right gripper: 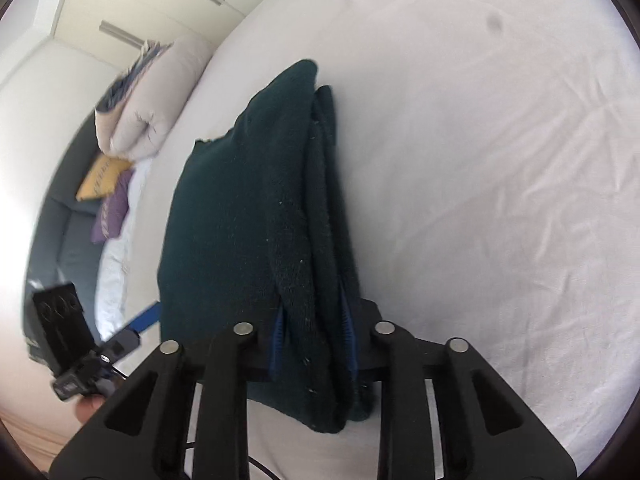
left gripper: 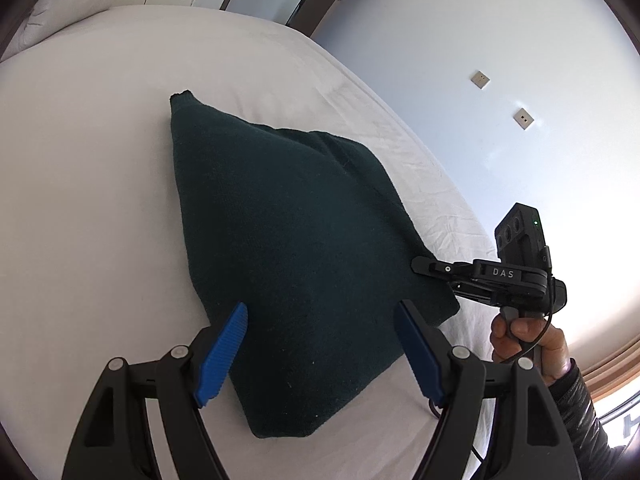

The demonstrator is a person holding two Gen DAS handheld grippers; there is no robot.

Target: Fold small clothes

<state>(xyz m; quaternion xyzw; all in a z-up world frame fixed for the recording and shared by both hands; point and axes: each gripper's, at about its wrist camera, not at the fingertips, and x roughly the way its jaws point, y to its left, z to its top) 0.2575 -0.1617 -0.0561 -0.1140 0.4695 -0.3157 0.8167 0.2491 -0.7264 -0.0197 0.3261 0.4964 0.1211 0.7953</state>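
Sweater [left gripper: 296, 264] here is a dark green knit, nearly black in this light, folded up into a thick wedge-shaped bundle lying on the white bed sheet [left gripper: 88, 184]. From the right wrist view you can see the stacked layers along its edge, with bits of pale lint stuck to the wool. One corner far from the grippers pokes up into a little point.

The right gripper [right gripper: 314, 336] is pinching the layered near edge of the sweater, blue pads pressed into the fabric on both sides. The left gripper [left gripper: 322, 354] is spread wide, its blue pads sitting over the near part of the bundle without squeezing anything.

Off past the bed there's a rolled beige blanket [right gripper: 156, 100], plus a yellow pillow [right gripper: 102, 176] and a purple pillow [right gripper: 114, 210].
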